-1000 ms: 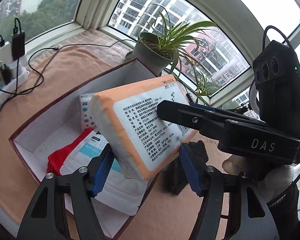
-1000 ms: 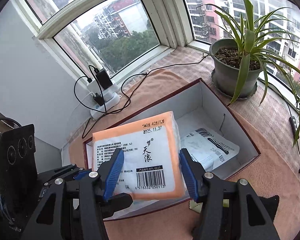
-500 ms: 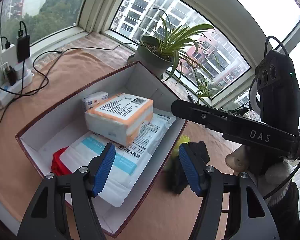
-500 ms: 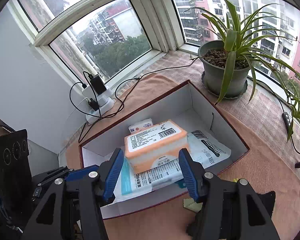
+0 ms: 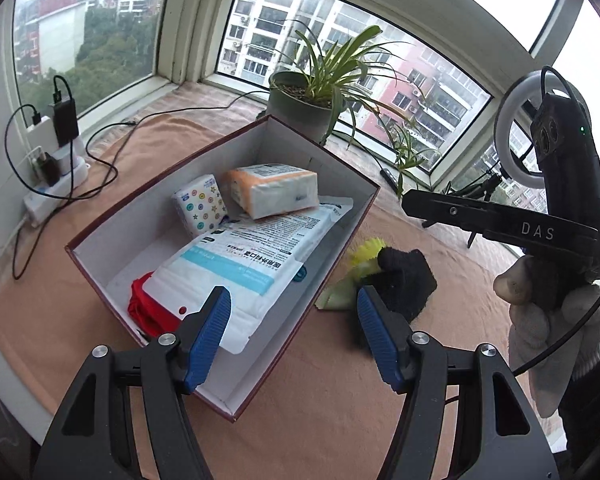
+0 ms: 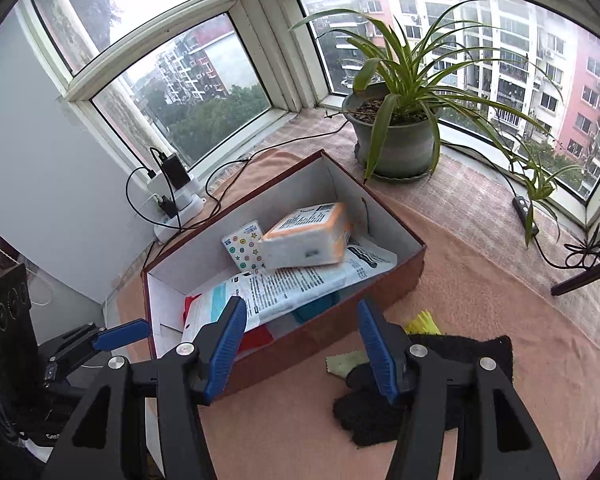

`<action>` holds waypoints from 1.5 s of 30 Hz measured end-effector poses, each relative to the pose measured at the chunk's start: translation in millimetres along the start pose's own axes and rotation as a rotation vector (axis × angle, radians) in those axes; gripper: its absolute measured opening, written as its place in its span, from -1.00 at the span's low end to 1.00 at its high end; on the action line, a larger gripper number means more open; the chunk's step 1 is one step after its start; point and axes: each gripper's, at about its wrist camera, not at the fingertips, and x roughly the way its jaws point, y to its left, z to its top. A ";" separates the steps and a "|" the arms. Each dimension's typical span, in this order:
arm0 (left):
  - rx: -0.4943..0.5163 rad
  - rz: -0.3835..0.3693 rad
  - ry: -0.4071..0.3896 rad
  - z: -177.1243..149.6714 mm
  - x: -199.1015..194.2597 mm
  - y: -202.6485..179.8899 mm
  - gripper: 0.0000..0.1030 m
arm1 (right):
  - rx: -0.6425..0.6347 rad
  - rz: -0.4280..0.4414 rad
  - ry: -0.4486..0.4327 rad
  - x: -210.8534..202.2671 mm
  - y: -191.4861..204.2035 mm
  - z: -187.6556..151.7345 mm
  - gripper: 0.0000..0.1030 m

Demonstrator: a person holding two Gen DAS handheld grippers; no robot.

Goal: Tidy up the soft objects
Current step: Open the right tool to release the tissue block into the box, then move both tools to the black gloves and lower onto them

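Observation:
An open cardboard box with dark red outer walls sits on the peach cloth. Inside lie an orange-and-white tissue pack, a small star-patterned pack, a flat white-and-blue packet and a red cloth. A black fabric piece and a yellow-green cloth lie beside the box. My left gripper hangs open above the box's near edge, holding nothing. My right gripper is open and empty too.
A potted spider plant stands behind the box at the window. A power strip with chargers and cables lies left. A ring light stands right, above a gloved hand on the other gripper's handle.
Both grippers held the orange tissue pack above the box a second ago. It now lies inside the box on the flat packet, and both grippers have drawn back from it.

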 end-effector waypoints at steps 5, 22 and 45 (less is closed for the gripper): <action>0.051 0.048 -0.036 -14.0 -17.9 -14.0 0.25 | -0.021 -0.033 -0.031 -19.3 0.7 -24.0 0.07; 0.143 0.099 -0.107 -52.6 -53.8 -56.6 0.30 | 0.000 -0.111 -0.147 -84.6 -21.4 -115.4 0.08; -0.042 -0.029 0.068 -97.7 41.3 -80.5 0.30 | 0.091 -0.058 -0.037 -48.5 -174.3 -131.2 0.15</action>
